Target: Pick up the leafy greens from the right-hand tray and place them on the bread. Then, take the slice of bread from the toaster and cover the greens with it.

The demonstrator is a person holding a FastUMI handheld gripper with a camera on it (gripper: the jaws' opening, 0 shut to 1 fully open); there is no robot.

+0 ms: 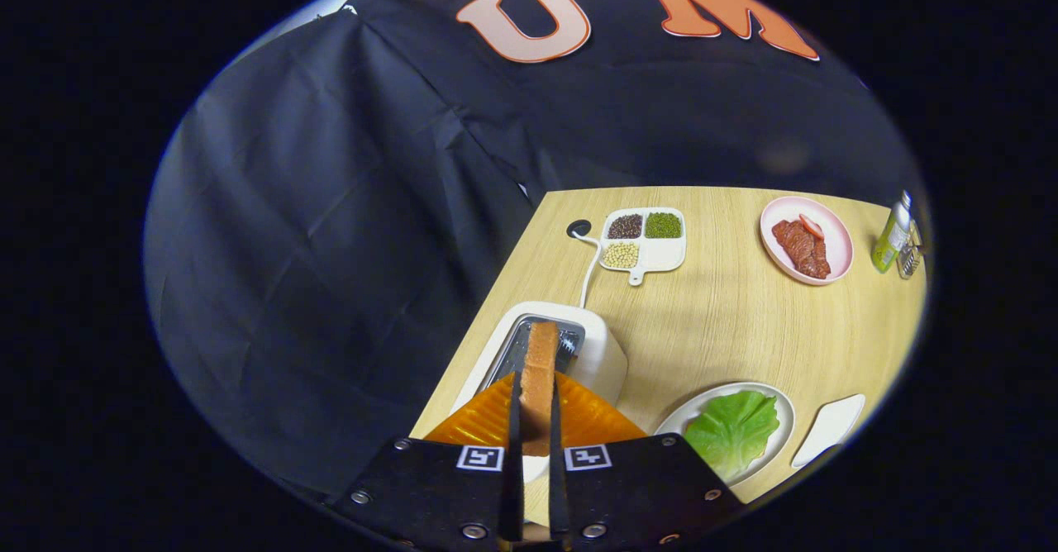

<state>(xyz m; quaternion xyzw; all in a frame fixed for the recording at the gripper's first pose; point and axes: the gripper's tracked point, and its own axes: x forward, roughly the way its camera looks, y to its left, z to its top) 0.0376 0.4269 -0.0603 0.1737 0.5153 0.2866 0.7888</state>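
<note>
My gripper (536, 407) is shut on a slice of bread (539, 370), held on edge between both fingers. The slice stands just above the slot of the white toaster (599, 354), which sits on the wooden table directly ahead of the fingers. To the right of the fingers a white plate (781, 407) holds a green lettuce leaf (731, 432); the leaf covers whatever lies under it. An empty white tray (829, 428) lies right of that plate.
Beyond the toaster a white divided dish (661, 254) holds beans in three compartments. A pink plate (835, 242) with meat slices and a green bottle (891, 238) stand at the table's far right. The toaster's cord (588, 263) runs to a hole in the table.
</note>
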